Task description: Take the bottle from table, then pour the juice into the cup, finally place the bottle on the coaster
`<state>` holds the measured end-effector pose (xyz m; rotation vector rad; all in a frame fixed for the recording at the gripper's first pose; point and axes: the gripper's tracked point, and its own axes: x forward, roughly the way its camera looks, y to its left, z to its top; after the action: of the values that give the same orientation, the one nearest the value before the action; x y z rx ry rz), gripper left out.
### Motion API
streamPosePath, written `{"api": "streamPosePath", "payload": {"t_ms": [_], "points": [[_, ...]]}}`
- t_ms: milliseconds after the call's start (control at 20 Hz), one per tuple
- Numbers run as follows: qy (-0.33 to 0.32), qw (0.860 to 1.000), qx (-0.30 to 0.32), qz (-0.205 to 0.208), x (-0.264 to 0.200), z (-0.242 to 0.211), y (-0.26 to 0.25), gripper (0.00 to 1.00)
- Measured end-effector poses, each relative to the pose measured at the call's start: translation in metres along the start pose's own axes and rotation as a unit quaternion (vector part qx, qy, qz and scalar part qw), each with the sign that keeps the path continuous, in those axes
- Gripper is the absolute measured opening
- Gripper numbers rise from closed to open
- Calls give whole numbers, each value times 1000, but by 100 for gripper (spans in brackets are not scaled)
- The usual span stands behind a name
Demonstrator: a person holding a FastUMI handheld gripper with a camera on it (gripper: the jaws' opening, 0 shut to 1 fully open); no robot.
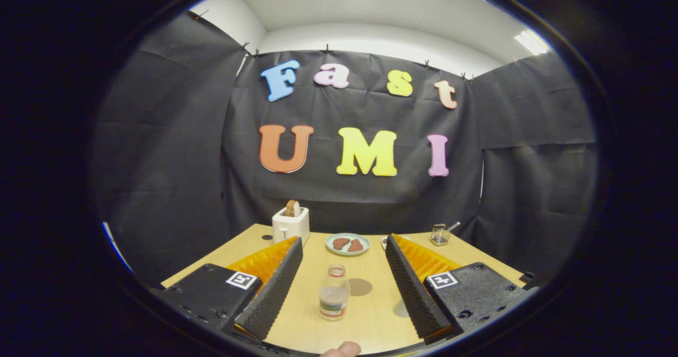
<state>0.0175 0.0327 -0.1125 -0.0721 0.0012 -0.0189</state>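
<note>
Two fingers (275,288) of the gripper (344,243) spread wide — the bottle (333,293) stands mid-table (312,330) between them, untouched, coaster (360,286) just beside.

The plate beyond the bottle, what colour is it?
Pale blue-green, seen in the gripper view: the plate holds two brown pieces, beyond the open hand-held gripper.

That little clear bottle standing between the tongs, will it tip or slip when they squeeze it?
The small clear plastic bottle is narrow and upright, so a high or off-centre push might topple it. It looks mostly empty, so probably light. The open tongs have ribbed black foam pads, which should limit slipping on its smooth wall.
</note>
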Motion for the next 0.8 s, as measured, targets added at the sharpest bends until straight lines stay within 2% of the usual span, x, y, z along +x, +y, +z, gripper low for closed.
{"api": "streamPosePath", "payload": {"t_ms": [300,650,800], "points": [[-23,999,-22,11,14,-21,33,100],[10,1000,-18,13,51,-89,52,100],[17,1000,-21,0,63,-112,49,100]]}}
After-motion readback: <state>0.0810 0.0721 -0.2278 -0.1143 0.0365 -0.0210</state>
